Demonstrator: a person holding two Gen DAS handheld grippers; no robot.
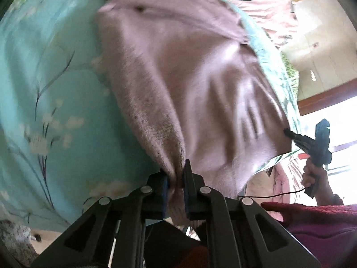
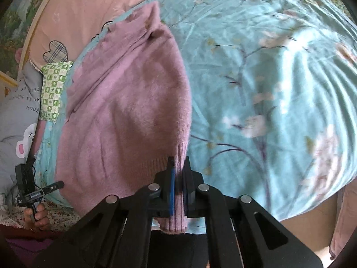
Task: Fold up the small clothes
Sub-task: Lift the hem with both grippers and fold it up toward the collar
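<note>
A mauve knit sweater [image 1: 189,78] lies on a teal floral bedsheet [image 1: 55,78], its near hem lifted. My left gripper [image 1: 176,178] is shut on one bottom corner of the hem. My right gripper [image 2: 178,174] is shut on the other bottom corner of the sweater [image 2: 125,102], at its ribbed hem. The right gripper also shows at the far right of the left wrist view [image 1: 287,131], pinching the sweater's edge. The left gripper shows at the lower left of the right wrist view [image 2: 58,184], held by a hand. The sweater's collar end rests on the sheet [image 2: 267,78].
A pink quilt with plaid hearts [image 2: 78,17] lies beyond the sweater. A green checked cloth [image 2: 53,89] and a grey printed pillow [image 2: 17,111] sit at the left. A person's maroon sleeve [image 1: 316,223] is at the lower right. The bed's near edge [image 2: 290,214] drops off.
</note>
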